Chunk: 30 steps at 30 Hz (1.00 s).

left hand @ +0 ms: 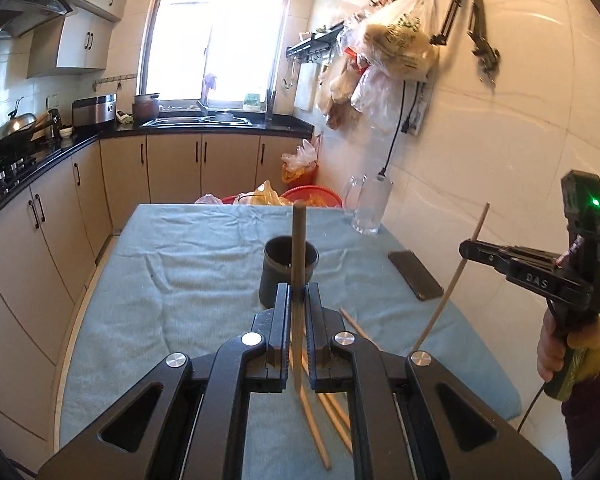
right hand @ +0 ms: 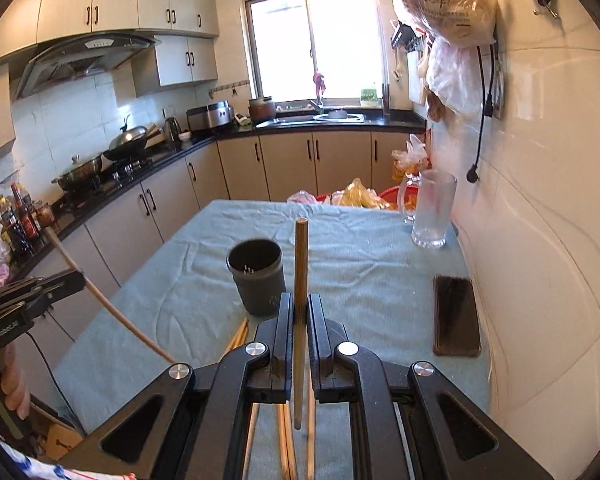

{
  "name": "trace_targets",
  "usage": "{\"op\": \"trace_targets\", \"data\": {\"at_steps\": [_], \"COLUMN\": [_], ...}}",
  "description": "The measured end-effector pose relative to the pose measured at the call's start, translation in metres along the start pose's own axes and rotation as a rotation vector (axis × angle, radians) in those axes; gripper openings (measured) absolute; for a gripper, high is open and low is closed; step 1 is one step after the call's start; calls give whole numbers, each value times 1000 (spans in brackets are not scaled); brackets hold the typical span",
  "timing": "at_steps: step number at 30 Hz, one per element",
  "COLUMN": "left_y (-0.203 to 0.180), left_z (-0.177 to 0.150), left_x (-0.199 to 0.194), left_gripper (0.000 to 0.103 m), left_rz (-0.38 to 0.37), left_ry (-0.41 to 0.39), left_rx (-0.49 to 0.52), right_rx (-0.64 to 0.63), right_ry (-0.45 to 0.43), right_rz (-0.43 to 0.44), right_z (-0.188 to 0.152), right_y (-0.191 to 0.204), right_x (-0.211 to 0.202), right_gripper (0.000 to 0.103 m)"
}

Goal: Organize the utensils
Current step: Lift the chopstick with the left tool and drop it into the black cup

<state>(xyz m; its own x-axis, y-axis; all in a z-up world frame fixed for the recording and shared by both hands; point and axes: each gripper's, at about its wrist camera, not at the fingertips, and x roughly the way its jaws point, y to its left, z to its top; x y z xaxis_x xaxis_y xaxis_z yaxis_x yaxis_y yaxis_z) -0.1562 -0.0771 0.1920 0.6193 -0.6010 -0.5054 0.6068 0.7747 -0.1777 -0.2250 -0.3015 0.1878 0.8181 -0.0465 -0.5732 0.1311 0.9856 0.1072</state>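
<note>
A dark round utensil holder point(left hand: 286, 270) stands on the blue-cloth table point(left hand: 180, 280); it also shows in the right wrist view point(right hand: 256, 276). My left gripper point(left hand: 298, 294) is shut on a wooden chopstick point(left hand: 299, 240), held upright just in front of the holder. My right gripper point(right hand: 300, 306) is shut on another wooden chopstick point(right hand: 301, 264), upright, to the right of the holder. The right gripper also shows in the left wrist view point(left hand: 470, 248). Several loose chopsticks point(left hand: 328, 404) lie on the cloth under the grippers.
A dark phone point(right hand: 456, 316) lies near the tiled wall on the right. A glass mug point(right hand: 432, 212) stands at the far right corner. Red basins with bags point(left hand: 300, 196) sit beyond the table's far edge. Kitchen counters run along the left.
</note>
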Motion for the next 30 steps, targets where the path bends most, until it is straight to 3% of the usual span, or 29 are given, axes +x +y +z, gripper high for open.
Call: {"op": "trace_targets", "data": {"at_steps": [10,18,22,30], "left_y": [11,12,19,31], "left_z": [68,127,139,118], "left_x": [25,69,104,166], "left_gripper": [6,6,6,6], "left_rz": [6,40,29,67], "left_ry": [-61,-120,-112,17], "left_rx": [-34,-52,-93,-117], "right_rx": [25,97,106,159], "right_ry": [-101,-173,-156,9], "right_rz": [64,114,95,85], "right_z": [65,121,127,99], "right_y": [6,14,17,4], "right_x": [16,58,90,165], "right_gripper": [7,7,7,7]}}
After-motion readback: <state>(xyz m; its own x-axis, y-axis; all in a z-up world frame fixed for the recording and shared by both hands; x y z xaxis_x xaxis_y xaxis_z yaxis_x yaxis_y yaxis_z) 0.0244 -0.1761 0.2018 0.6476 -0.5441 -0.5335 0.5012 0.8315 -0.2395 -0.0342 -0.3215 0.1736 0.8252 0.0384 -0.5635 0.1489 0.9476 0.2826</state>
